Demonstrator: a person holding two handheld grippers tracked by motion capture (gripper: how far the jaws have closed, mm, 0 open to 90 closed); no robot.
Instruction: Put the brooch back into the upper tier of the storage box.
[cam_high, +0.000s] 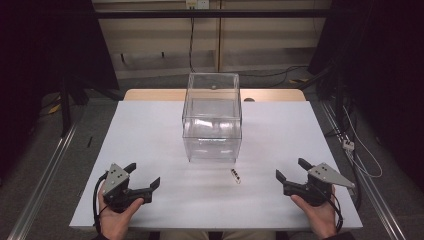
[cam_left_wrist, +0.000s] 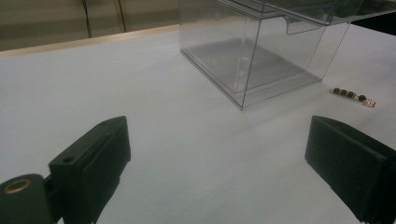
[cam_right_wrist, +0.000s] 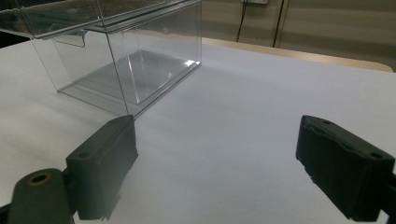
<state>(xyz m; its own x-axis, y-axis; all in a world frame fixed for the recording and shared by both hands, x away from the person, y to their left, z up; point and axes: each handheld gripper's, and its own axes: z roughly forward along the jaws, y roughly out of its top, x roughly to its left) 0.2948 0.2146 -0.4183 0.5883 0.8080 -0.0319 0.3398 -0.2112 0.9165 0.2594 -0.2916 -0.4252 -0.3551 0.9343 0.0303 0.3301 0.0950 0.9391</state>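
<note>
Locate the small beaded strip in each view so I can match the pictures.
High view: the strip lies on the white table, just in front of the clear box, near its right front corner.
Left gripper view: upper right, right of the box, at.
Right gripper view: not in it.
Shared landmark: the clear box.

The small beaded strip (cam_high: 235, 176) is looking too tiny to identify. The clear box (cam_left_wrist: 261, 46) is getting cut off by the left gripper view's top edge.
</note>
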